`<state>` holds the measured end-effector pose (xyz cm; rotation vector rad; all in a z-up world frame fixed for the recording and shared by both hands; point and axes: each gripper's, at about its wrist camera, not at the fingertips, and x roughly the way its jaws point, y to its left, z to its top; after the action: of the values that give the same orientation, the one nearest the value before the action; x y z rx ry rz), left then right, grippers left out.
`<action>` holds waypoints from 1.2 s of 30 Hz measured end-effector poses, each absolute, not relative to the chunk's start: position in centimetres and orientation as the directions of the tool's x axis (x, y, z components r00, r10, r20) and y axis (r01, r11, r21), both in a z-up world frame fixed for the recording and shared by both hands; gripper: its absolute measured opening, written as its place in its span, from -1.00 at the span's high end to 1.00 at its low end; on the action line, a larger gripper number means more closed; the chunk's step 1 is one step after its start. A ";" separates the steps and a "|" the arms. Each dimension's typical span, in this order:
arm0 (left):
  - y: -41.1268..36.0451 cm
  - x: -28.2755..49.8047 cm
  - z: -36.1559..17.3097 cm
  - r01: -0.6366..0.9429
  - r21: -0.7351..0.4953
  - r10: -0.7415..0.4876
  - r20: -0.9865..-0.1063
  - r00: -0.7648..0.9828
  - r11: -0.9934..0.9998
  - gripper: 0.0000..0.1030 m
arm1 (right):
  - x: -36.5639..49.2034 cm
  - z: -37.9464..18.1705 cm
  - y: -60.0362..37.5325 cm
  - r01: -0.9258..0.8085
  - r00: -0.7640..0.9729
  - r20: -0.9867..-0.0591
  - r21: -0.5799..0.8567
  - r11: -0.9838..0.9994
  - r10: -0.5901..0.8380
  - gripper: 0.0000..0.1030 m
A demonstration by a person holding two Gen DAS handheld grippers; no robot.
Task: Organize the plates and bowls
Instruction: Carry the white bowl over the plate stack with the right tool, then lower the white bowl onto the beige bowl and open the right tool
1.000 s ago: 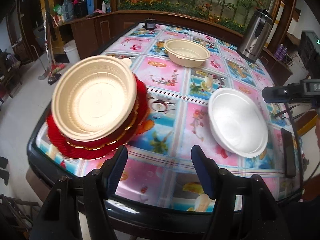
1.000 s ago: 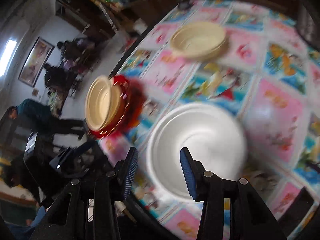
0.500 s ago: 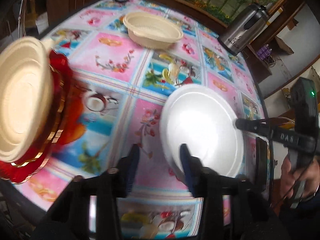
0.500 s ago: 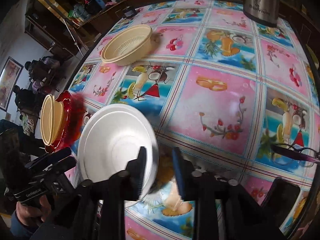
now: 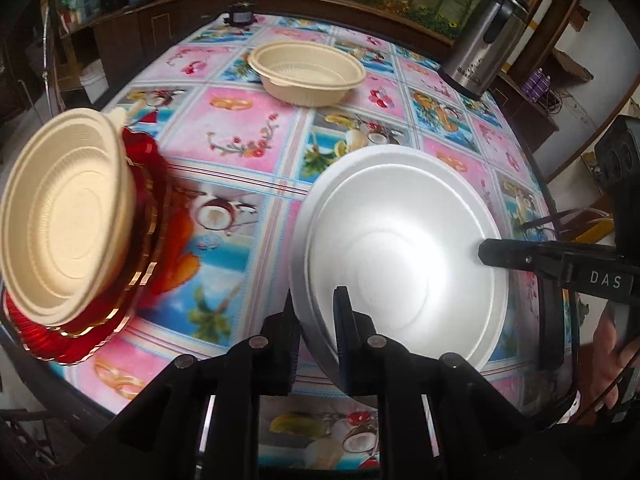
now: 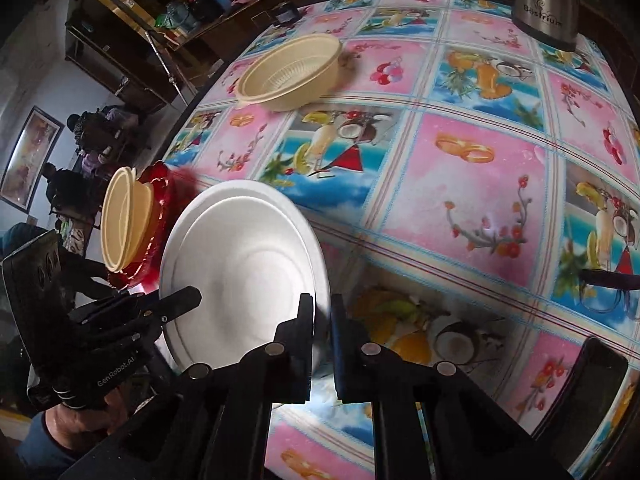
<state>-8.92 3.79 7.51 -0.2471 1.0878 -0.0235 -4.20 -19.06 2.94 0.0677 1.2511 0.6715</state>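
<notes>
I've got both my left gripper [image 5: 316, 312] and right gripper [image 6: 322, 320] pinching opposite rims of the white bowl [image 5: 400, 248] mid-table, cream bowl [image 5: 60, 220] already on red plates [image 5: 148, 216], far cream bowl [image 5: 308, 70] left.

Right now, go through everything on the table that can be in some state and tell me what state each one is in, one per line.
white foam bowl: upright, gripped on two sides of its rim
left gripper: shut on the bowl's near rim
right gripper: shut on the opposite rim
beige bowl: stacked on red plates
second beige bowl: alone, upright, empty
steel kettle: upright, lid closed
</notes>
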 end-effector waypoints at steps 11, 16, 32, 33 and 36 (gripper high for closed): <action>8.4 -11.9 11.0 -0.188 -0.188 -0.060 -0.841 0.537 0.964 0.68 | -5.1 5.9 -14.4 -0.515 0.117 -0.818 0.434 0.739 0.563 0.82; 11.2 -13.0 12.6 -0.243 -0.196 -0.026 -0.825 0.565 0.950 0.64 | -5.3 7.8 -11.3 -0.571 0.117 -0.799 0.432 0.698 0.590 0.82; 21.6 -14.8 12.7 -0.414 -0.187 0.094 -0.816 0.570 0.891 0.61 | -5.6 10.2 2.2 -0.719 0.108 -0.791 0.356 0.597 0.602 0.82; 21.9 -14.8 12.5 -0.416 -0.186 0.094 -0.818 0.567 0.890 0.61 | -5.5 10.1 2.9 -0.725 0.109 -0.794 0.348 0.595 0.598 0.82; 22.8 -14.7 11.7 -0.423 -0.183 0.094 -0.827 0.555 0.887 0.60 | -5.3 9.6 4.6 -0.730 0.108 -0.801 0.339 0.593 0.589 0.82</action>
<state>-14.66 22.84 11.67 -0.3859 0.9382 0.3143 -5.29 4.55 9.61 -0.1551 1.0916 0.9766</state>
